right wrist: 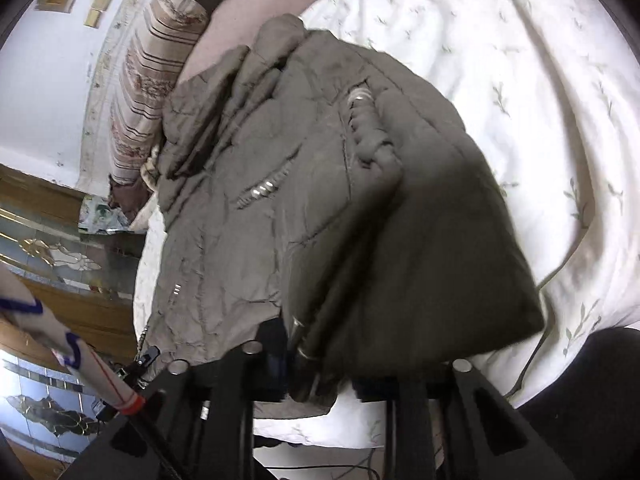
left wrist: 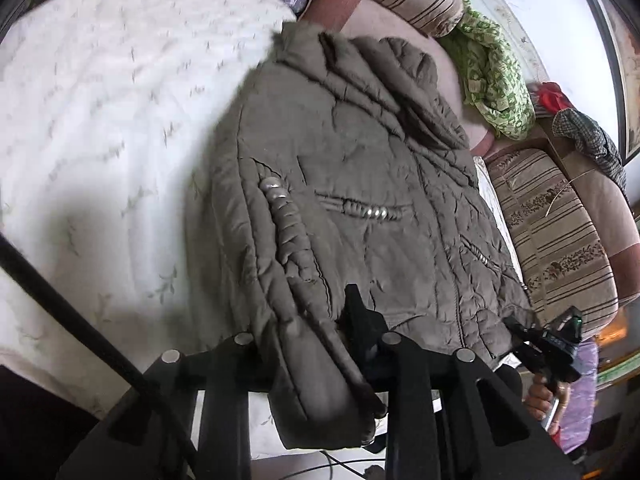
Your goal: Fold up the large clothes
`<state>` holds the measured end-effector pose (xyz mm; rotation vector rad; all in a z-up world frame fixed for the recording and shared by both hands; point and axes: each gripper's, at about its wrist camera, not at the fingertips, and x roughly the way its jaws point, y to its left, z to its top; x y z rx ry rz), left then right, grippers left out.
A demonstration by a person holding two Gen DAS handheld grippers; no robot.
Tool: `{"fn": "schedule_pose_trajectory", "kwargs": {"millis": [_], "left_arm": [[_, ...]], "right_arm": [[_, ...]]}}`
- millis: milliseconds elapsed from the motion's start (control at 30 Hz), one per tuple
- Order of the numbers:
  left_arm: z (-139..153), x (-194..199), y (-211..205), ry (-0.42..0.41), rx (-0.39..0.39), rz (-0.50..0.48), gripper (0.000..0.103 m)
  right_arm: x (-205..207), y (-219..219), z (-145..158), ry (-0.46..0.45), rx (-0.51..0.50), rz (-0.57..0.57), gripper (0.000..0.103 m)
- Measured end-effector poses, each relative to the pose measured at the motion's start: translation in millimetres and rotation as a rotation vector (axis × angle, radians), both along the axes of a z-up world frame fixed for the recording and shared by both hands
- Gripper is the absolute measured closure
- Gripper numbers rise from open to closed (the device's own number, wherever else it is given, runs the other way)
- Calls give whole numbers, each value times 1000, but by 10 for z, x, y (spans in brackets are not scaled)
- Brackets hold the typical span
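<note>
Bed: white leaf-print quilt [left wrist: 100, 128] under the jacket [left wrist: 352, 184].
Room: striped cushions [left wrist: 556, 232] — green cloth [left wrist: 496, 76].
Claws: left gripper [left wrist: 320, 360], right gripper [right wrist: 320, 364] — both clamp jacket fabric.

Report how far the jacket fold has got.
Done: the grey-brown padded jacket lies spread on the white quilt, one sleeve already laid across its front. In hand: the left gripper and right gripper each appear clamped on fabric at the near edge. Left: the body shows no crosswise fold yet, so the main folds remain.
</note>
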<state>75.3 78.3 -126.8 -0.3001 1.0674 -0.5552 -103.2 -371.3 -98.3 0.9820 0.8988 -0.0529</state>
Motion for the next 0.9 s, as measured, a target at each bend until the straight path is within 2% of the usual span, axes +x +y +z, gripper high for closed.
{"fn": "schedule_pose_trajectory", "kwargs": {"millis": [267, 400, 567, 733, 900], "left_arm": [[456, -198, 122, -92, -33, 13, 83], [621, -345, 203, -118, -41, 0, 83], [692, -365, 269, -126, -34, 3, 83], [883, -122, 179, -165, -60, 34, 83], [1355, 256, -164, -279, 1, 41, 83]], "right_arm": [[-83, 116, 645, -131, -49, 62, 85], [-225, 167, 833, -146, -66, 90, 85], [-305, 214, 876, -120, -91, 110, 85], [-35, 158, 1051, -160, -135, 119, 86], [532, 48, 1516, -241, -232, 111, 86]]}}
